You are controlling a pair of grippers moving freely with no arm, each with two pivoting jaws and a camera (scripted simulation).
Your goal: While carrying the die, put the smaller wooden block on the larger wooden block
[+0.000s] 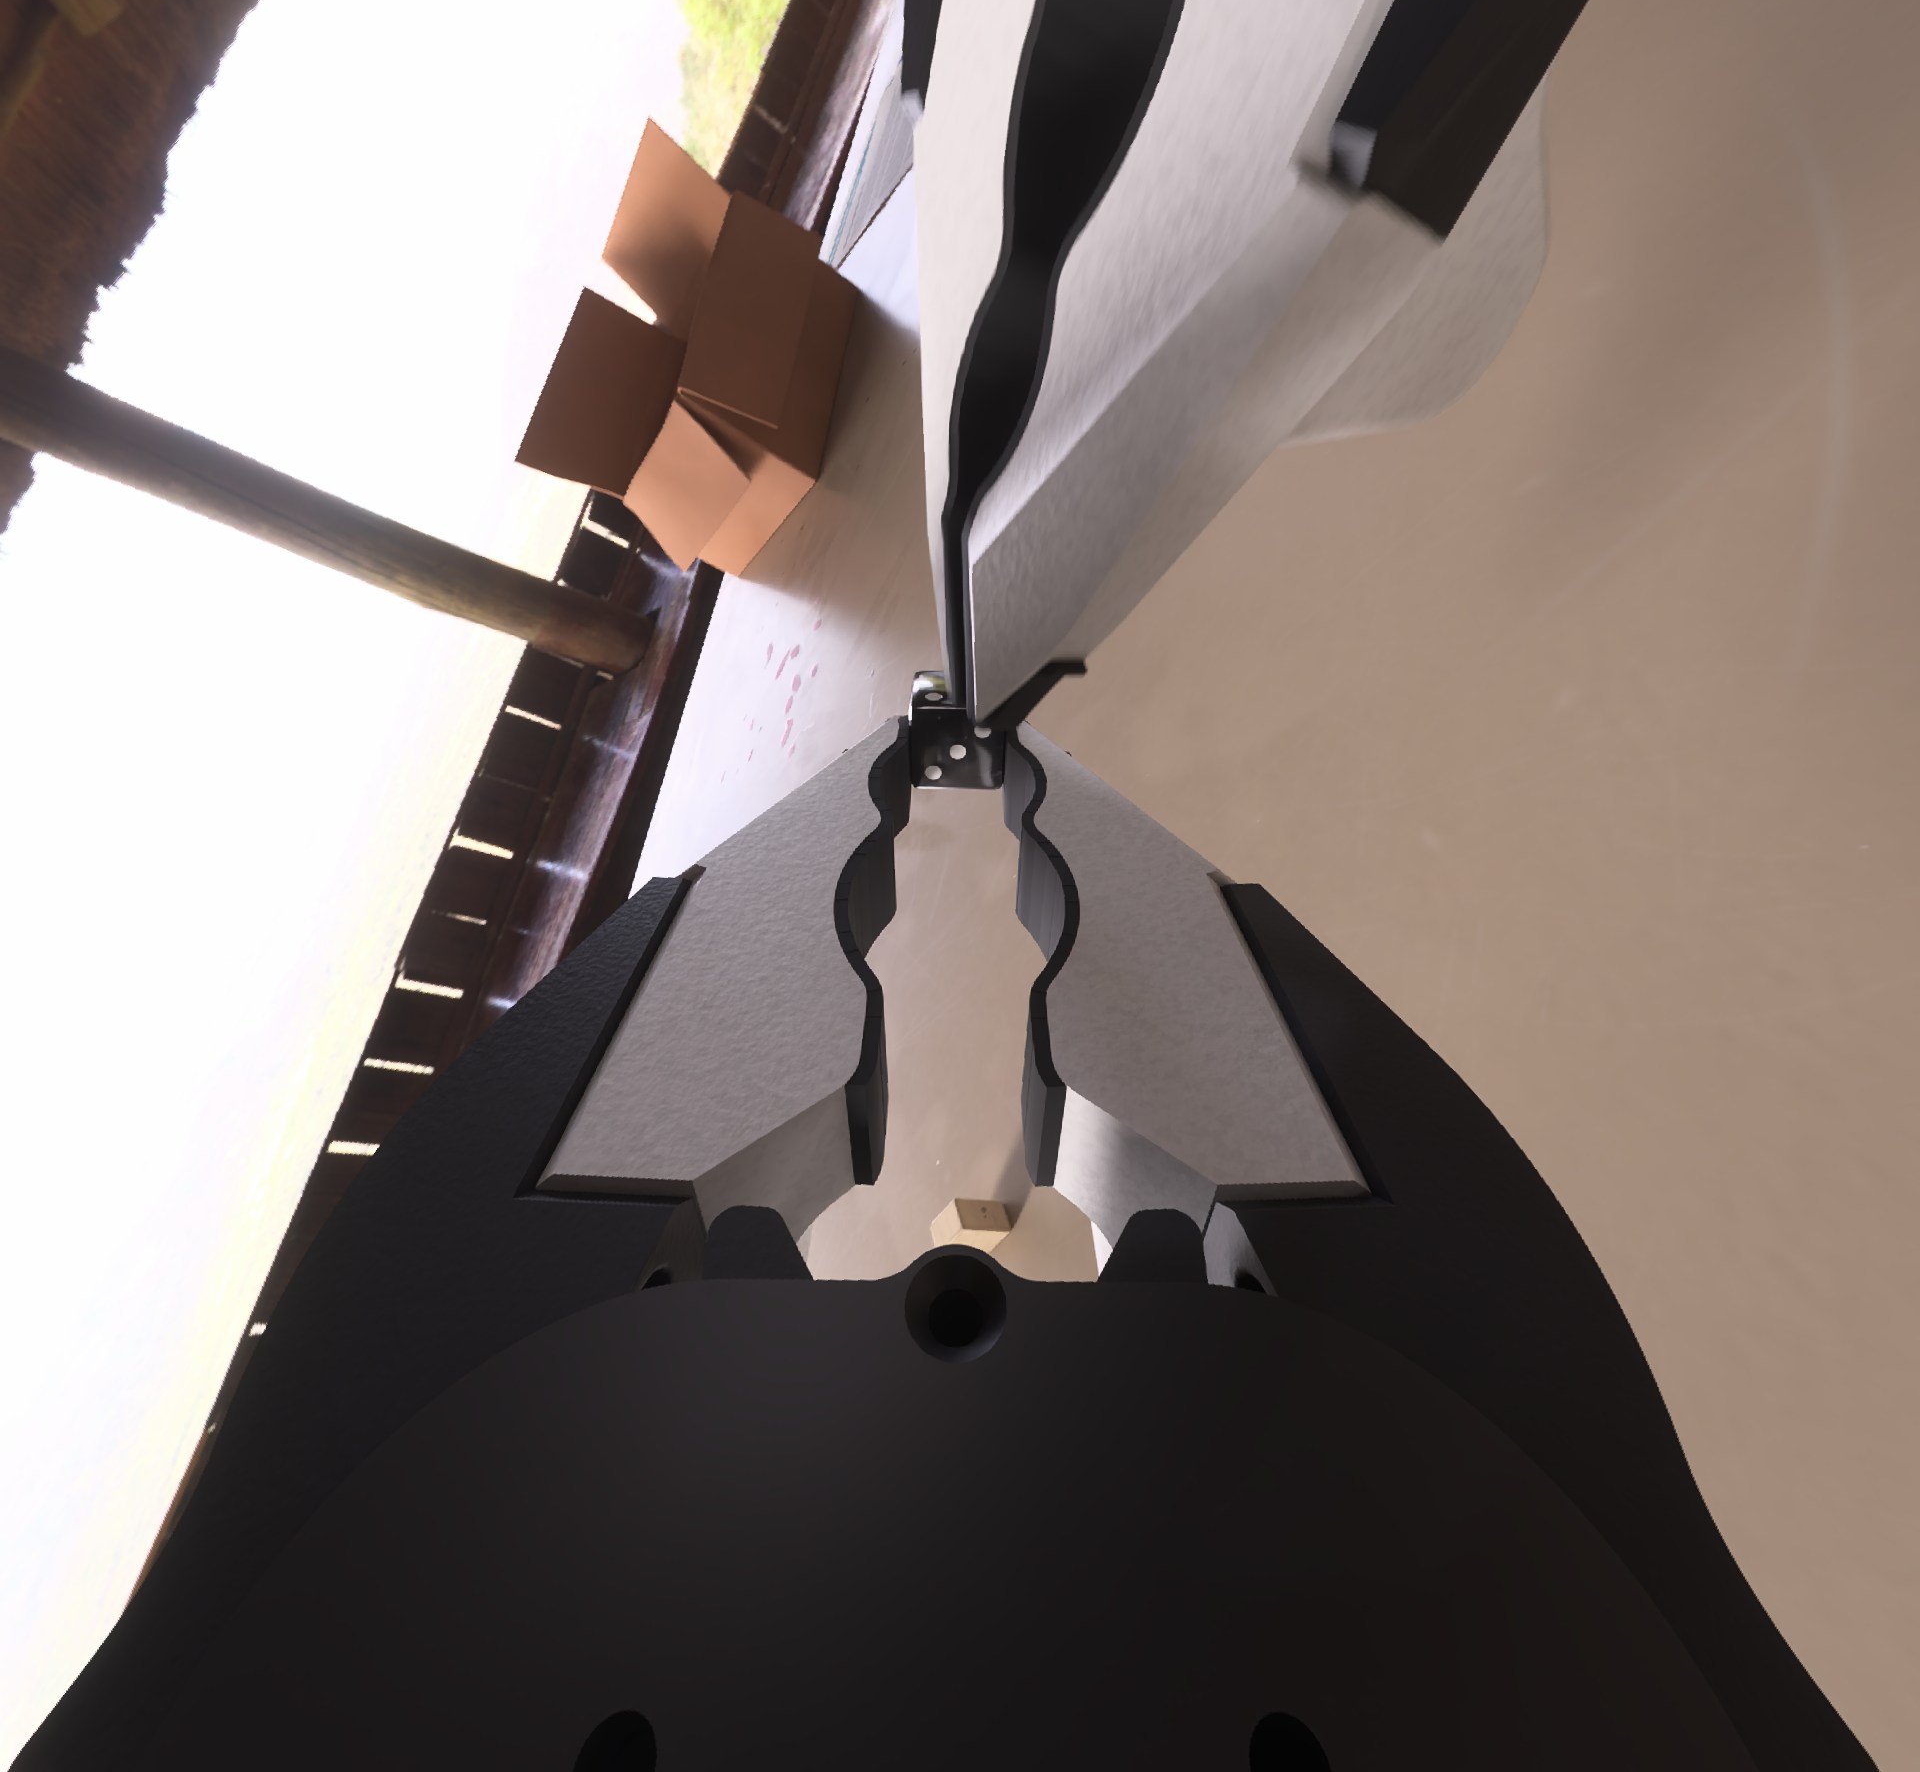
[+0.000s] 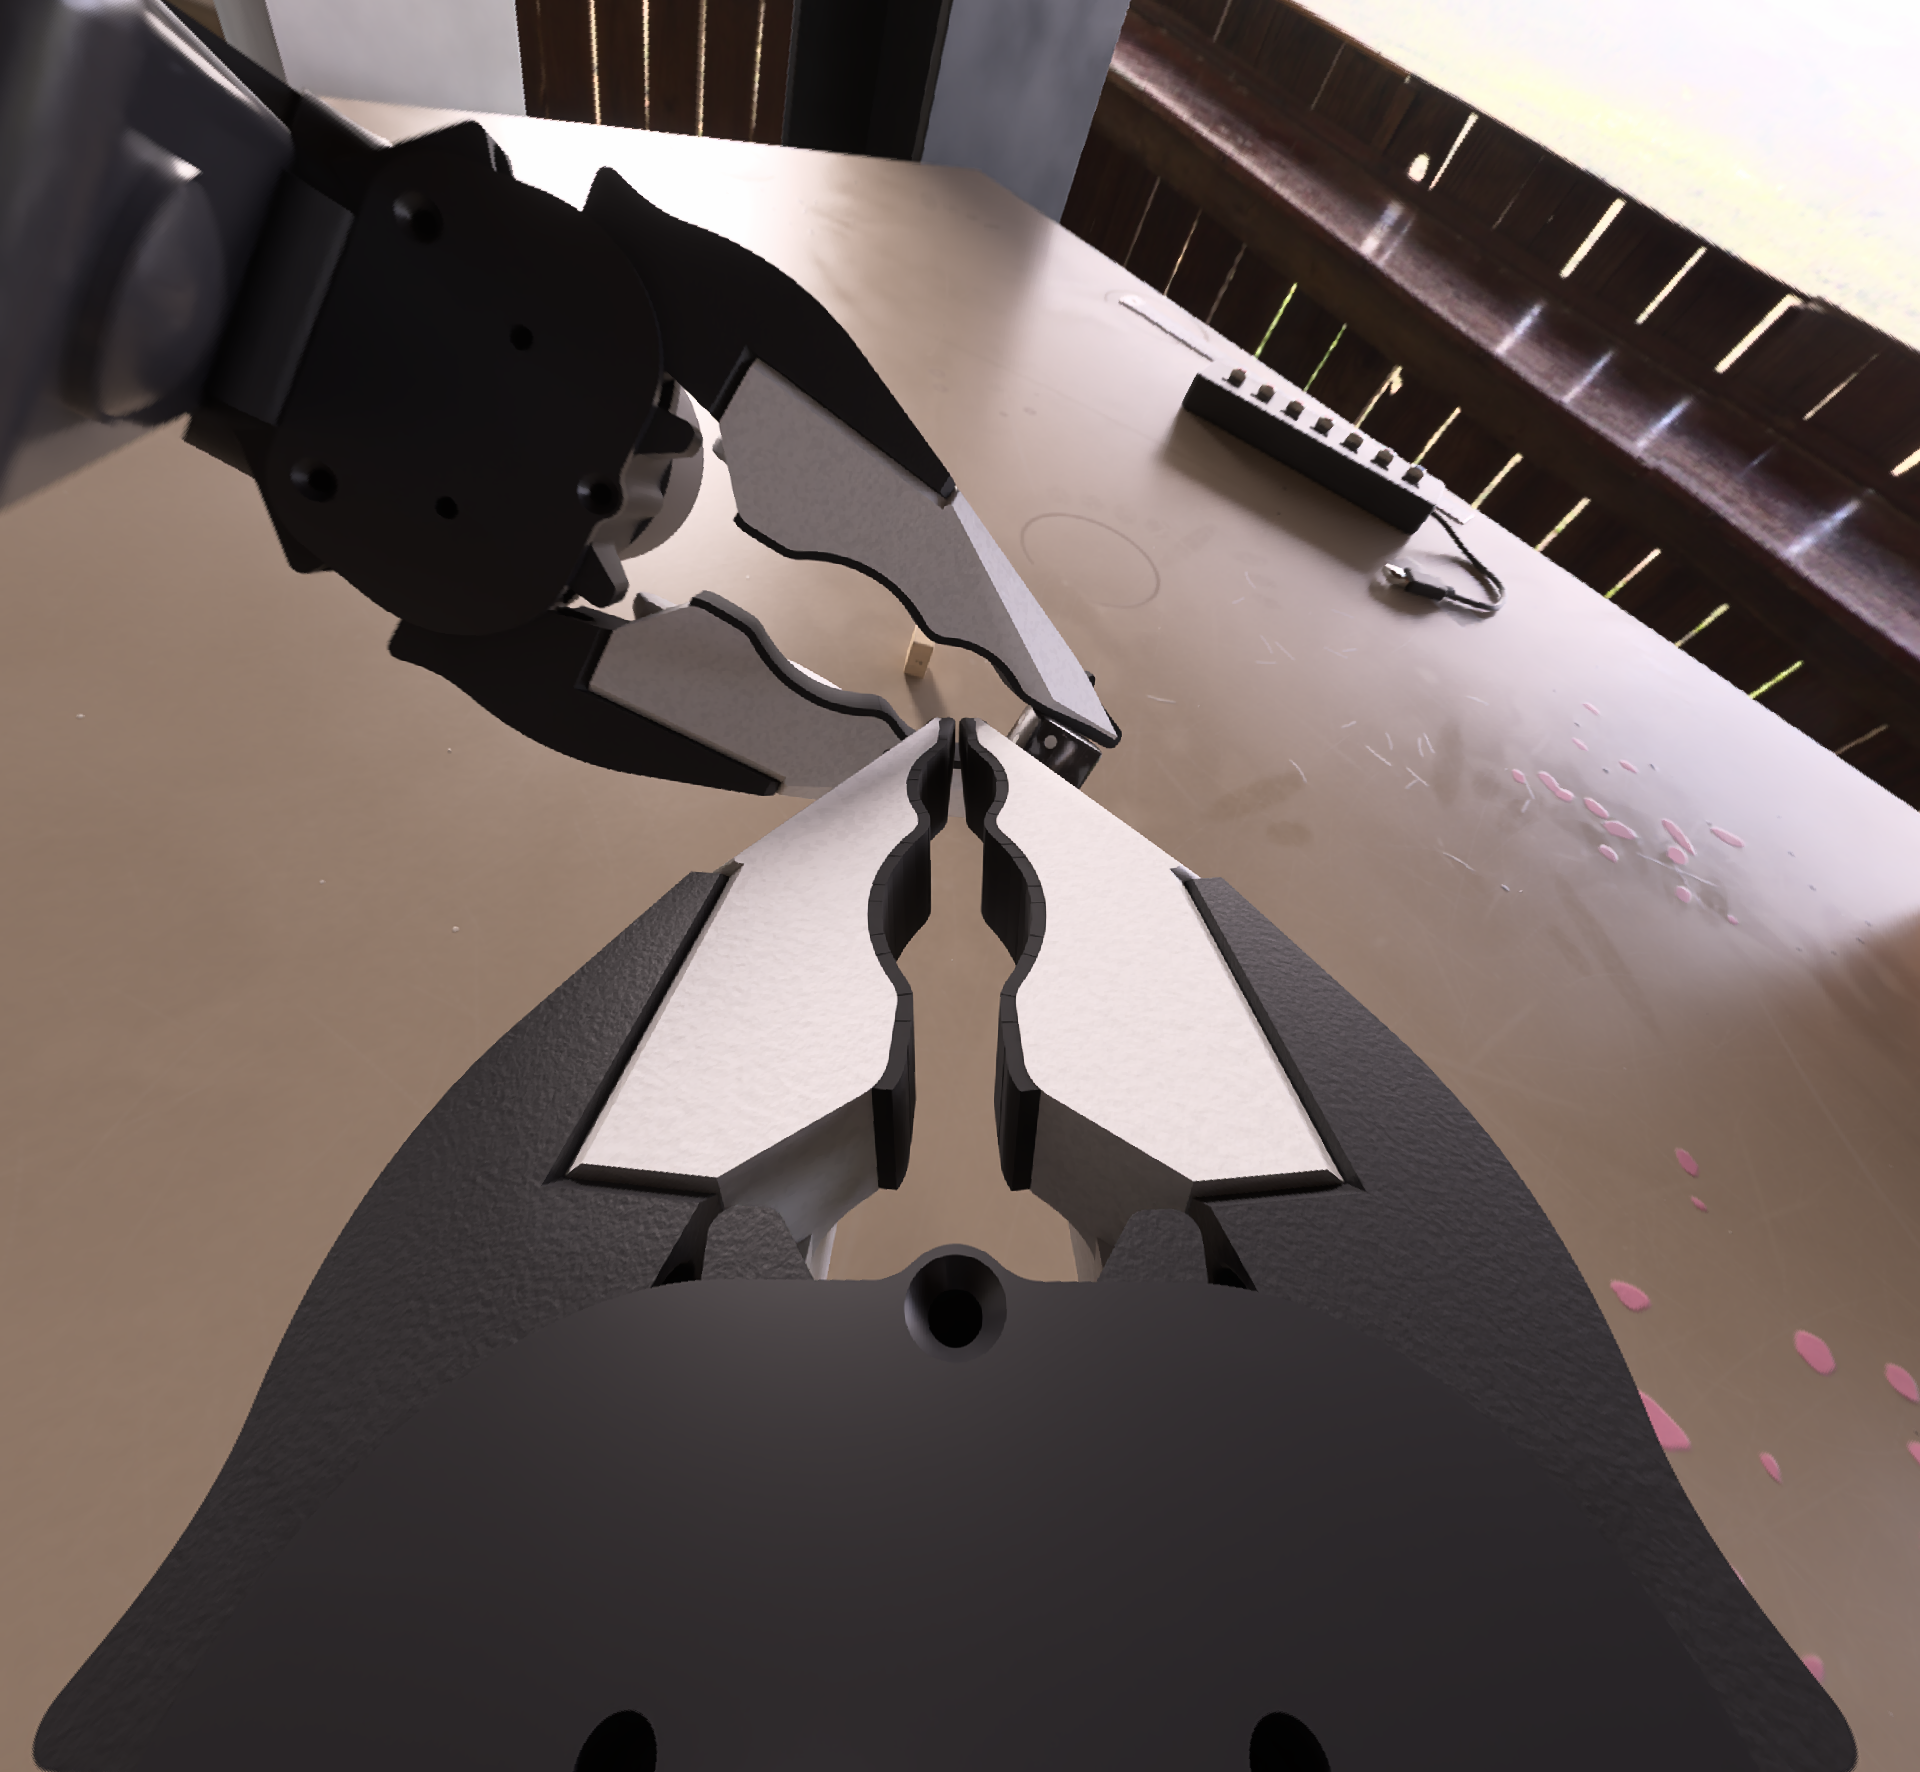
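Above the tan bench [image 2: 1195, 943], the left hand-held gripper [image 1: 958, 761] is clamping the black die [image 1: 956, 758], while the right hand-held gripper [image 2: 957, 728] is hovering pinched closed and empty; a small wooden block [image 2: 916, 657] is sitting beyond

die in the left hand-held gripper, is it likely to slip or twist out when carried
The die looks rigid and sharp-edged, so it probably won't deform. It sits only at the very tips of the left hand-held gripper, so it may pivot if bumped. The shut right hand-held gripper is right beside it, a likely knock risk.
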